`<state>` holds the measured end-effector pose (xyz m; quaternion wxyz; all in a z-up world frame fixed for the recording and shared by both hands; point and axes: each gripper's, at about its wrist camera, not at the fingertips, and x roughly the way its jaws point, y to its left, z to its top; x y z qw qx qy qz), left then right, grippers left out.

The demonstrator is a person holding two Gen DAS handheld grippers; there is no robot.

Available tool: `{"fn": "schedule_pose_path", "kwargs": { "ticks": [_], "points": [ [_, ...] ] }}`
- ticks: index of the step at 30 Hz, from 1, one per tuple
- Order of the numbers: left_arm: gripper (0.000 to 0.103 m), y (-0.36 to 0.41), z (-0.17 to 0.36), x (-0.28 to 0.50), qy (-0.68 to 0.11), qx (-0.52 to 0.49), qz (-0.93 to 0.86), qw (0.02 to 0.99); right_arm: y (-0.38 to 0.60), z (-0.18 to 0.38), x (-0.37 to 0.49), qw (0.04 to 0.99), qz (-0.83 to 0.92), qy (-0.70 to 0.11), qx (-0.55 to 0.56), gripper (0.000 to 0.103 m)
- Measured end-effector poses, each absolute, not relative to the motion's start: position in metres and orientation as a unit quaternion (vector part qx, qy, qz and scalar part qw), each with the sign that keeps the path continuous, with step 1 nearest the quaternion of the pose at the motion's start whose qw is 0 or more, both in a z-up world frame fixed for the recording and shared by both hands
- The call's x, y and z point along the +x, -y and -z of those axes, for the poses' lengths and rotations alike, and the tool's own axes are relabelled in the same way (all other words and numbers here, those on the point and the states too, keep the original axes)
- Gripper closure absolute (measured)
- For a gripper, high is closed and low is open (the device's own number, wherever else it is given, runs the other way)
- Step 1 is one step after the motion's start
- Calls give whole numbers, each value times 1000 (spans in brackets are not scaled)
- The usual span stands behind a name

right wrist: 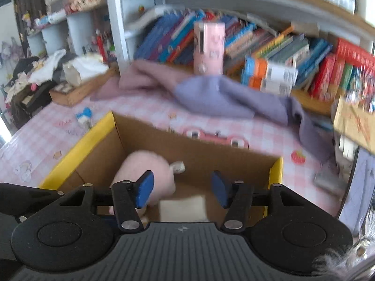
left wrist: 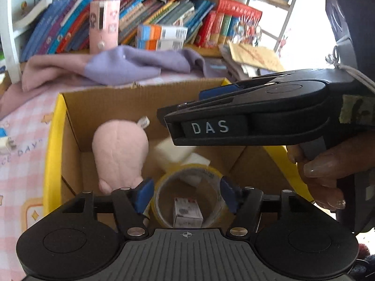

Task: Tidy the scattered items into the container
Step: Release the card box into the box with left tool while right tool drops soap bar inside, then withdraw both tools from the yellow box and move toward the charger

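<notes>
We hold both grippers over the box (left wrist: pixel 140 98), probably so that anything let go falls inside. Left gripper (left wrist: pixel 186 194): jaws apart, straddling the tape roll (left wrist: pixel 187 178) without a visible clamp; contact unclear. Right gripper (right wrist: pixel 182 188): jaws apart, empty, hovering above the box floor. The tape roll lies flat in the box, hole upward, ringing a small carton (left wrist: pixel 187 213). The plush (left wrist: pixel 119 152) lies beside it, long axis running from near edge to far wall, tag end at the far wall. A white block (right wrist: pixel 182 207) sits nearby.
</notes>
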<state>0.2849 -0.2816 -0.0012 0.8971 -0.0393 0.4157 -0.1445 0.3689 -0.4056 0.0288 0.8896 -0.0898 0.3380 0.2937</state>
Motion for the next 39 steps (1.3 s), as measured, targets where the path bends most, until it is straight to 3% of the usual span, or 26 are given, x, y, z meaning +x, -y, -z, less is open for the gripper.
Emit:
{"fn": "schedule_pose_path", "kwargs": {
  "ticks": [9,16,23,39],
  "points": [
    [24,264,-20,267,-366,-32,115,923,417,-49,357,908,-285,-303,-48,48],
    [23,249,-31,251,-364,-38,77,928,419,-52,341,912,-282,-297,-40,41],
    [12,229,-38,227,-342,-53,22,938,417,-53,318,915,-272,-294,-44,40],
    [6,185,-54,166,-289,-62,17,955,410,-66,239,932,-214,-286,-61,40]
  ]
}}
